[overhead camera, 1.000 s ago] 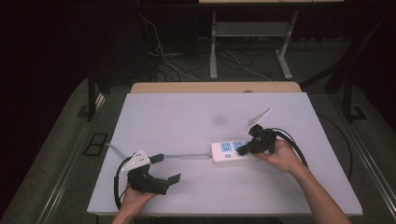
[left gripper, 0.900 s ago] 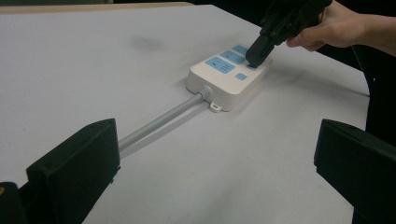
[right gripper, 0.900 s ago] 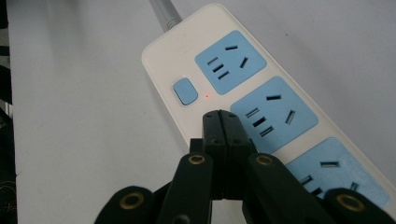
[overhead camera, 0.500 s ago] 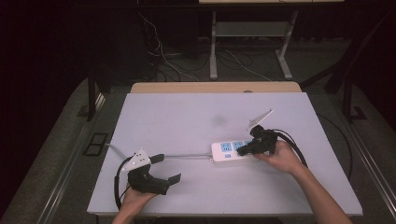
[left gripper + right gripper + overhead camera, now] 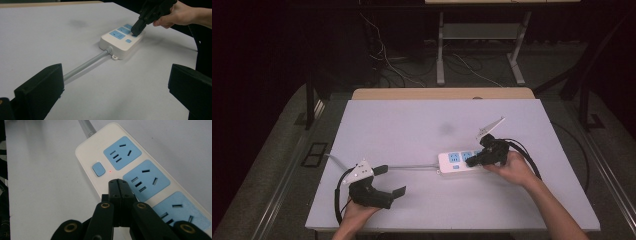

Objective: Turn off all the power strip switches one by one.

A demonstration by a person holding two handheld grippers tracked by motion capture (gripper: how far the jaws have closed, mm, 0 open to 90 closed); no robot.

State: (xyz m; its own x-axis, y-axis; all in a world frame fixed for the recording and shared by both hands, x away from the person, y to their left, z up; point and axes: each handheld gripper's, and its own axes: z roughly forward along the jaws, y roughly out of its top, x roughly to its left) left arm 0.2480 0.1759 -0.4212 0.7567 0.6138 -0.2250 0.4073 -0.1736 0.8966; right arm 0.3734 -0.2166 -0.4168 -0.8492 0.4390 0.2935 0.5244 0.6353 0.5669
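A white power strip [image 5: 452,160] with three blue sockets lies on the white table, right of the middle. Its grey cable [image 5: 412,168] runs left. My right gripper [image 5: 470,160] is shut, nothing between its fingers. Its tips [image 5: 118,184] sit at the strip's [image 5: 100,147] top face just behind the blue switch button [image 5: 98,169], beside a small red light [image 5: 110,172]. In the left gripper view they [image 5: 136,30] seem to rest on the strip [image 5: 113,45]. My left gripper [image 5: 391,181] stands open at the front left, its jaws wide on either side of the cable [image 5: 85,65], not touching it.
The table [image 5: 412,125] has a wooden strip along its far edge [image 5: 442,93]. Beyond it are dark floor, loose cables and the metal legs of a stand [image 5: 440,55]. Each gripper's black cable loops on the table beside its hand.
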